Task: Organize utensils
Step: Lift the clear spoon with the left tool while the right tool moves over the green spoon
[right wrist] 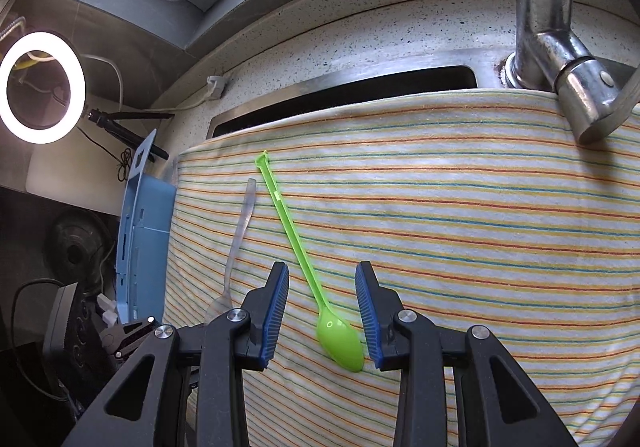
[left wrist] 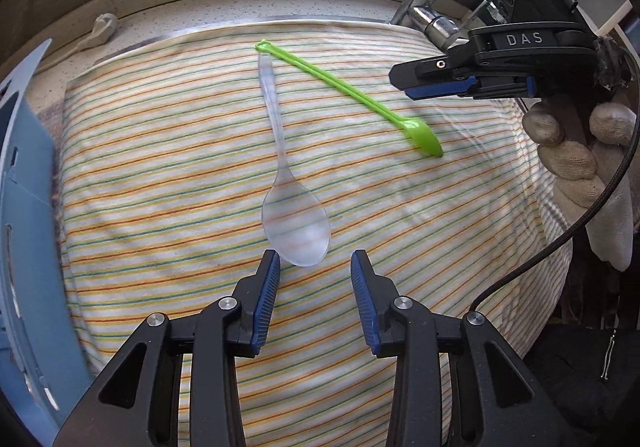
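Beside the faucet (left wrist: 434, 21), only the left view shows a gloved hand (left wrist: 576, 163); both grippers' fingers (left wrist: 267, 303) stand apart.

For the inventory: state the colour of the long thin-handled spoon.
Bright green spoon; clearest in the right wrist view.

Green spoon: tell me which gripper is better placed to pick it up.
Right. The right gripper already has the green spoon lying between its open jaws; the left gripper sits at the clear spoon instead.
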`<action>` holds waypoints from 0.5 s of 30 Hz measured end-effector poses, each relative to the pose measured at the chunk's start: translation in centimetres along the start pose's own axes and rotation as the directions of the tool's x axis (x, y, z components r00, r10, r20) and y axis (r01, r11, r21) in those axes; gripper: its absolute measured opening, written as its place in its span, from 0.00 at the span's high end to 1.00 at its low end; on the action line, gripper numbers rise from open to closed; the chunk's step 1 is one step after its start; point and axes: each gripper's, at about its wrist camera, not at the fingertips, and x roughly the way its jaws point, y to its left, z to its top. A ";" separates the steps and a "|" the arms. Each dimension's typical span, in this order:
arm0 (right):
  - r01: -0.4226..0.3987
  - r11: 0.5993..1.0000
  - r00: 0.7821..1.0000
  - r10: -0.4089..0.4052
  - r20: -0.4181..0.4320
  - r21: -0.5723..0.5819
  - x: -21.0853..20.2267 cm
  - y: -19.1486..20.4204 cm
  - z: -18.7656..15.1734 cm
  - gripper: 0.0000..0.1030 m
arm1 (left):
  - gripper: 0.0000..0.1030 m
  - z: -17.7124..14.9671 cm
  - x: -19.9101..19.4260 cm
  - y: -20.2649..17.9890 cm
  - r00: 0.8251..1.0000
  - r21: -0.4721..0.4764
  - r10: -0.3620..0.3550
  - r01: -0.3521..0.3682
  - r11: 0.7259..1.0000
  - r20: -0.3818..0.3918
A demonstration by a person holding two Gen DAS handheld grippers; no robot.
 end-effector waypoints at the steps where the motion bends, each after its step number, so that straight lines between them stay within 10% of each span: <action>1: -0.001 1.000 1.000 0.001 -0.005 -0.011 0.1 0.1 0.0 0.69 | 0.66 0.1 -0.1 -0.3 1.000 0.001 -0.002 0.002 1.000 0.002; 15: 0.113 0.948 0.993 -0.113 0.015 -0.298 1.7 3.7 -0.5 0.69 | 0.67 3.4 -0.8 -0.3 0.989 -0.163 0.137 -0.126 0.979 0.063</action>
